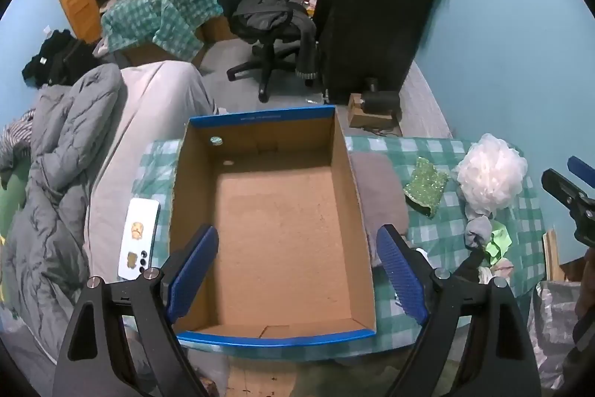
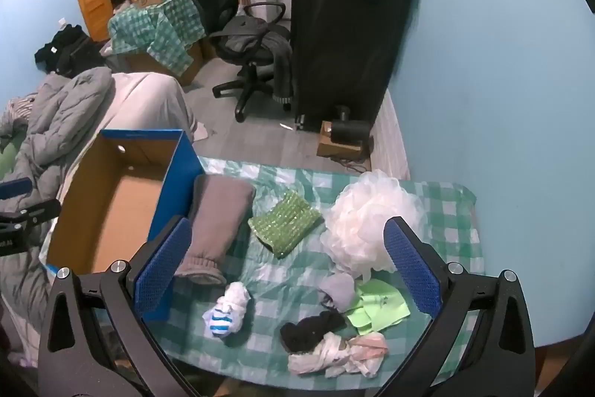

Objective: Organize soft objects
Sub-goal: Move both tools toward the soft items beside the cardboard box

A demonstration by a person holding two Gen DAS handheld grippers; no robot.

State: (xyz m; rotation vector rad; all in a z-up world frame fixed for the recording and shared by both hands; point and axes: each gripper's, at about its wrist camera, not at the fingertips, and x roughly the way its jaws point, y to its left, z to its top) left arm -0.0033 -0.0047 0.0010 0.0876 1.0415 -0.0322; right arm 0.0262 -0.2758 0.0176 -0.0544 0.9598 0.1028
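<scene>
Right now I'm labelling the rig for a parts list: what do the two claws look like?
Both match. The left claw and right claw each have two flat blue pads with a fine dotted texture, mounted on black angular arms with triangular cut-outs and round silver bolt heads. No cables, markings or sleeves are visible.

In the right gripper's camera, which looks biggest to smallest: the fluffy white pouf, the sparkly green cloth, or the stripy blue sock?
1. fluffy white pouf
2. sparkly green cloth
3. stripy blue sock, though it lies nearer the camera.
</scene>
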